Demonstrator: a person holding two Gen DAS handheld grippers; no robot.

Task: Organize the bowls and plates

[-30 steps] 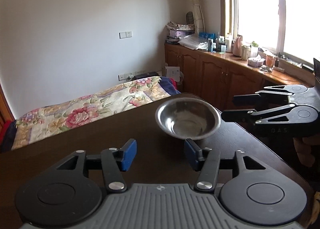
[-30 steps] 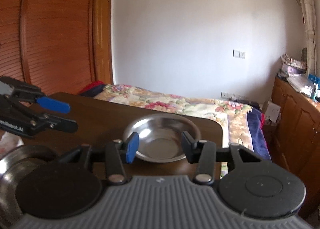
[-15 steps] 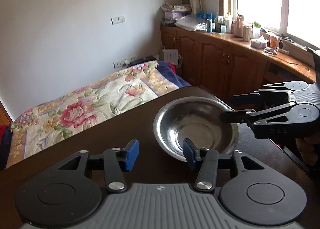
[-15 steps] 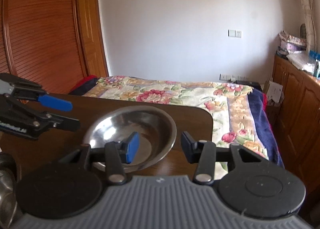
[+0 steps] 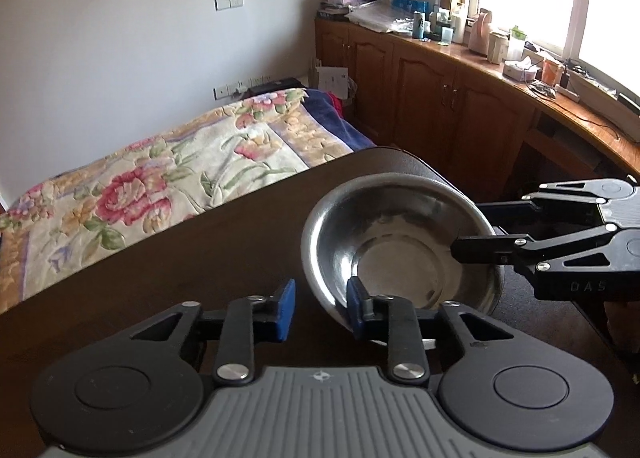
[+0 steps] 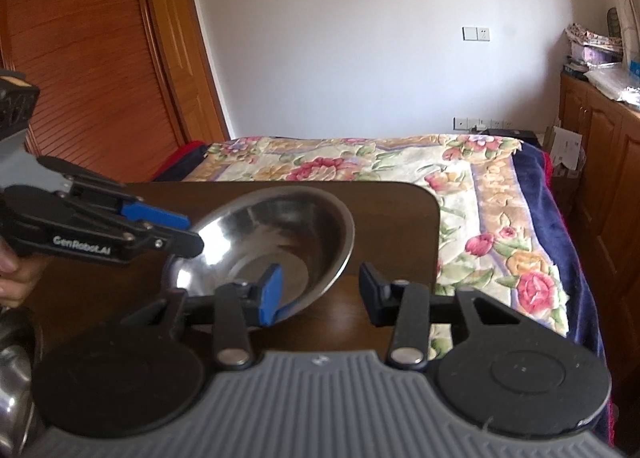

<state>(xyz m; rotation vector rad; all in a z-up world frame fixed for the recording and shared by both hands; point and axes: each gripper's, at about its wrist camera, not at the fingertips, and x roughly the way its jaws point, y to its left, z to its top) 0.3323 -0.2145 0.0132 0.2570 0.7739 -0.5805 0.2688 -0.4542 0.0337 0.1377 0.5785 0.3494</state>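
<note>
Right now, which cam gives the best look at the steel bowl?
Left wrist. The steel bowl sits near centre, with nearly the whole rim and inside visible; only the right gripper and one left finger cross it. The right wrist view shows the bowl tilted, partly hidden by the left gripper and a blue pad.

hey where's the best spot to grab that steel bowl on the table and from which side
Probably the thin rim of the steel bowl, one finger inside and one outside, coming from the near edge closest to the right gripper. The walls are smooth and wide, so only the lip fits between open jaws.
</note>
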